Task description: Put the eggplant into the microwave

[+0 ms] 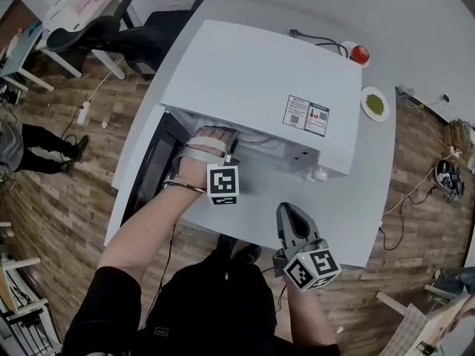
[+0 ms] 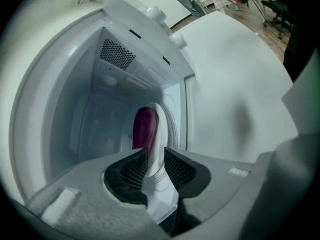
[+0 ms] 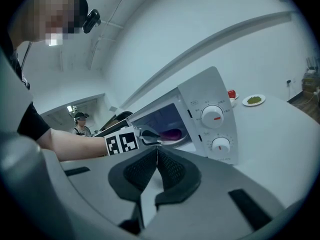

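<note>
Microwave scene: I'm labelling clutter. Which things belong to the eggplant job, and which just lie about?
Job: microwave, eggplant, white plate under it, left tongs.
Lying about: red fruit, green-food plate, office chair.

- Two rectangular paper stickers (image 1: 306, 115) on the top of the white box-shaped microwave (image 1: 252, 73): blue headings, square codes and a red mark, with print too small to read.
- White marker cube (image 1: 223, 183) on the left gripper (image 1: 217, 135) and white marker cube (image 1: 312, 268) on the right gripper (image 1: 291, 215): black square patterns, no letters or numbers.
- Grey control panel (image 3: 200, 96) around the two white round knobs (image 3: 212, 118): tiny marks, unreadable.
</note>
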`<move>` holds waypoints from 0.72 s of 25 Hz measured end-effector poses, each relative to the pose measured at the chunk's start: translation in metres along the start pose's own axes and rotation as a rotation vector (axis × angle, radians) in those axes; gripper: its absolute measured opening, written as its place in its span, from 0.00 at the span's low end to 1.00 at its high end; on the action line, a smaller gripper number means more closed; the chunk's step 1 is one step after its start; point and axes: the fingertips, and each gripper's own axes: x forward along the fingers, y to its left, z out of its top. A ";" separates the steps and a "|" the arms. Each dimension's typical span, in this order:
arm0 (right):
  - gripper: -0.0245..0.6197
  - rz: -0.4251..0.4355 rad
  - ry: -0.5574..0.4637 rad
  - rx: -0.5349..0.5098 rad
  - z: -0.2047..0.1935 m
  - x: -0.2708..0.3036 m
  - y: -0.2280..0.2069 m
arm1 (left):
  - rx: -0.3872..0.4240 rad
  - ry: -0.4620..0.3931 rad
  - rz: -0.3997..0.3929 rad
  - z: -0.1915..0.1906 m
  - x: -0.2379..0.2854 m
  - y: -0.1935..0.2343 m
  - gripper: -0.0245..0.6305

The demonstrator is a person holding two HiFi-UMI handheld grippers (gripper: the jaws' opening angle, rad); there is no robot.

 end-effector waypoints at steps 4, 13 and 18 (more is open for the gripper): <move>0.06 -0.010 -0.006 -0.021 0.010 -0.007 0.014 | -0.109 -0.040 -0.031 0.002 -0.023 0.002 0.17; 0.06 -0.042 -0.010 -0.062 0.016 -0.027 0.063 | -0.270 -0.133 -0.069 0.001 -0.076 -0.008 0.17; 0.06 -0.066 -0.008 -0.057 0.010 -0.042 0.081 | -0.351 -0.184 -0.071 0.000 -0.105 -0.010 0.17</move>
